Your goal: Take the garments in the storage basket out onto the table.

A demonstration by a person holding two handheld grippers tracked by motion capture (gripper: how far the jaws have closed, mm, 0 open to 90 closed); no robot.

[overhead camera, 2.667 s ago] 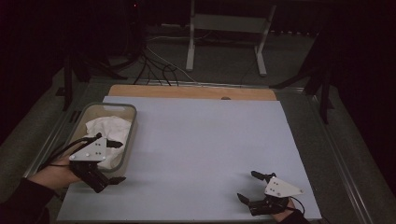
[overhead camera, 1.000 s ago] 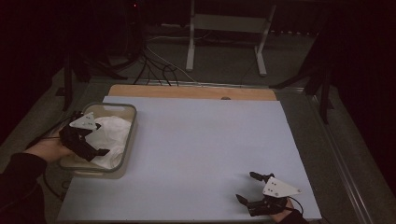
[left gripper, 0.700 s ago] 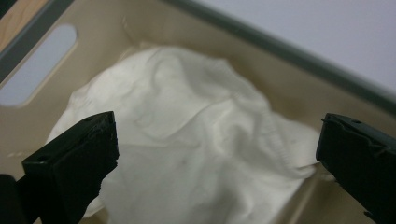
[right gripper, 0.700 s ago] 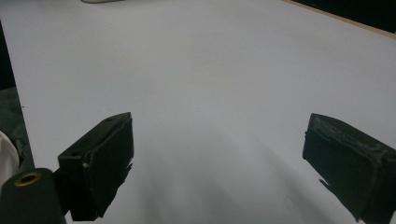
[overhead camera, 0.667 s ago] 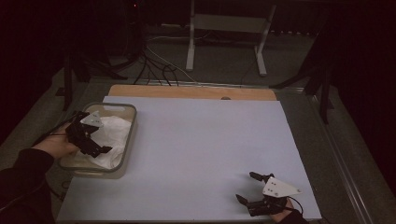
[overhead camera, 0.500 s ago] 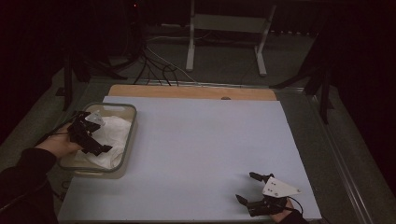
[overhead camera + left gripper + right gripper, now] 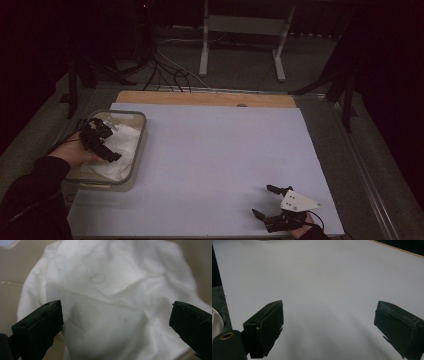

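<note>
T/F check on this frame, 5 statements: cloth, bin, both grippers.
1. The white cloth lies inside the bin. True.
2. The left gripper is shut on the cloth. False: its jaws stand wide apart over the cloth, nothing pinched between them.
3. The right gripper is over the bin. False: it sits at the near right of the white table top, far from the bin.
4. The right gripper is open and holds nothing. True.
5. The bin stands in the middle of the table. False: it is at the left edge.
</note>
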